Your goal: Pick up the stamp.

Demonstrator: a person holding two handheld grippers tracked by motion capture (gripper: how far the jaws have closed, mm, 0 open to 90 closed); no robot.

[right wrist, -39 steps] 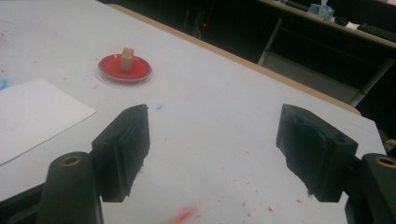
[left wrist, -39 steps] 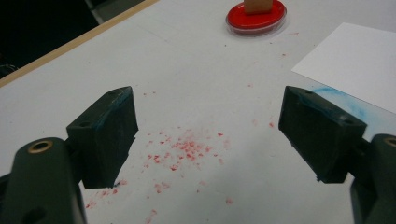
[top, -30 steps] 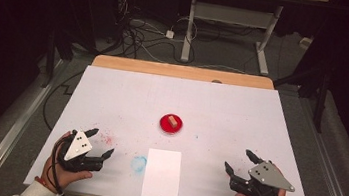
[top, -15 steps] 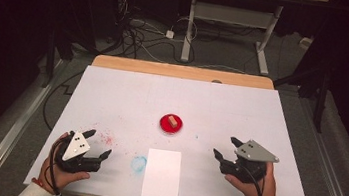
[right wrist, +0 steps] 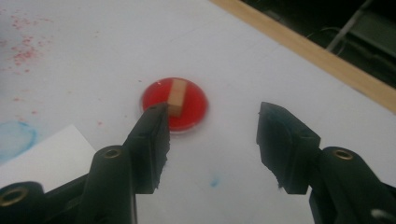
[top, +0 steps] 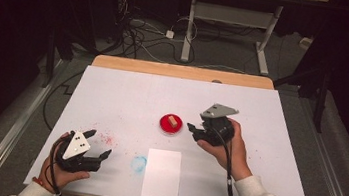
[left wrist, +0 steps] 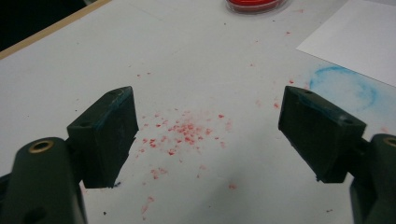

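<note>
From the high view, your right hand-held gripper [top: 197, 131] has travelled from the near right edge of the counter [top: 278, 136] inward over the last second, and its tips now sit just beside the red dish [top: 171, 125] with the small wooden block [top: 173, 121] standing in it. Your left hand-held gripper [top: 96, 145] has stayed where it was, released and resting near the counter's front edge, with the white paper sheet [top: 162, 174] and the blue smudge [top: 138, 163] off to its right. That shift reads as you committing the right side to the block, and the approach looks nearly done

In the left hand-held gripper view, the jaws stand wide apart with nothing between them except red specks [left wrist: 184, 130] on the counter just ahead; the dish's rim shows far ahead, well apart from these jaws

In the right hand-held gripper view, the jaws are released and spread, holding nothing. The block [right wrist: 177, 97] lies just ahead of the left jaw's tip, off to the left of the gap between the jaws. You will likely need to swing slightly left before you close, or that jaw may nudge the dish [right wrist: 196, 105]
</note>
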